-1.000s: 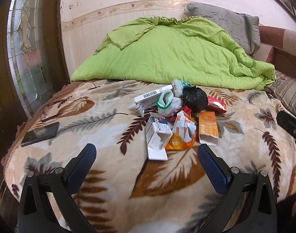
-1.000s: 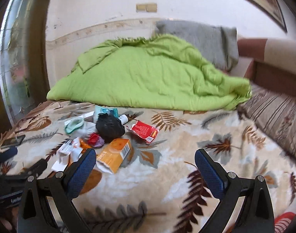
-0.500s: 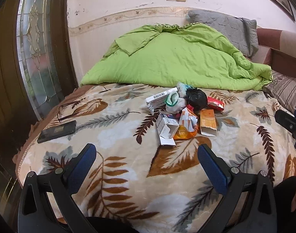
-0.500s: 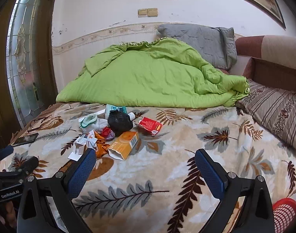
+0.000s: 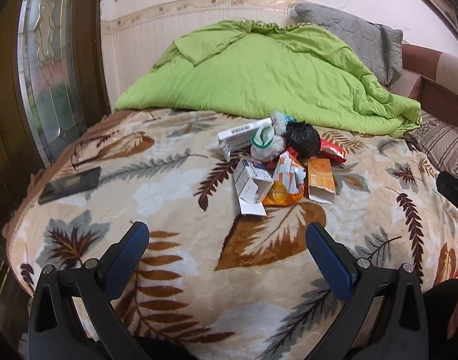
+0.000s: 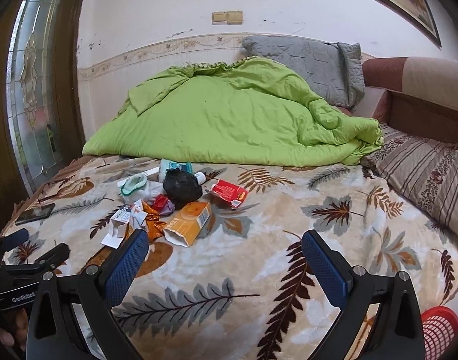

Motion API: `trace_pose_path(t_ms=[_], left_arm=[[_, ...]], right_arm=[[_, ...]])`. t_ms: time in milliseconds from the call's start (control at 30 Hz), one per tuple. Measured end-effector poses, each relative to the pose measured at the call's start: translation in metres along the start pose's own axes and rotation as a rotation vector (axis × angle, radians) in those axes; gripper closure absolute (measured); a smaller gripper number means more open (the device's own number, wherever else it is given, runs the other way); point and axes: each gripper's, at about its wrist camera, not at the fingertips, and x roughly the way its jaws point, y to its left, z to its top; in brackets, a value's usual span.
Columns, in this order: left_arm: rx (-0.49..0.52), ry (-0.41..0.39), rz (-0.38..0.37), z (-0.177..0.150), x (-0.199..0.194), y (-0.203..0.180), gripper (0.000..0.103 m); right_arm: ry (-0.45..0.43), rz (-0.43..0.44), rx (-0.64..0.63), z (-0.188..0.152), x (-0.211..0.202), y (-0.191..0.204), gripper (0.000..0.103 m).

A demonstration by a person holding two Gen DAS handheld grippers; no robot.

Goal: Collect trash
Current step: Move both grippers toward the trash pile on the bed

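A pile of trash lies mid-bed on the leaf-print blanket (image 5: 175, 198): an orange carton (image 5: 319, 180), an open white carton (image 5: 251, 184), a long white box (image 5: 241, 138), a black bag (image 5: 301, 139), a red packet (image 5: 332, 153) and an orange wrapper (image 5: 278, 196). In the right wrist view the orange carton (image 6: 188, 223), black bag (image 6: 182, 189) and red packet (image 6: 229, 192) show left of centre. My left gripper (image 5: 227, 240) is open and empty, short of the pile. My right gripper (image 6: 224, 247) is open and empty, to the pile's right.
A green duvet (image 5: 271, 78) and grey pillow (image 5: 361, 36) fill the bed's far side. A black phone (image 5: 70, 184) lies at the left edge. A red basket (image 6: 439, 333) stands on the floor at lower right. A striped pillow (image 6: 430, 177) lies right.
Both grippers have pulled back and up from the bed, so the trash pile looks smaller and farther. The red basket has come into the right wrist view. Nothing was taken hold of.
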Motion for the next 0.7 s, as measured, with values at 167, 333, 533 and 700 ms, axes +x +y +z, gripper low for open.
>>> trace_pose_path(t_ms=[167,333,533,700], left_arm=[[-0.02,0.028,-0.019,0.0,0.01,0.001,0.0],[-0.028,0.044,-0.033,0.001,0.016,-0.001,0.0],[-0.034,0.054,-0.044,0.003,0.018,-0.002,0.0],[-0.03,0.059,-0.037,0.002,0.021,-0.003,0.0]], right_arm=[[0.027,0.014,0.01,0.001,0.007,0.002,0.001],[0.048,0.041,0.051,0.002,0.011,-0.004,0.001],[0.054,0.06,0.057,0.004,0.011,-0.003,0.001],[0.058,0.069,0.049,0.003,0.013,-0.001,0.001]])
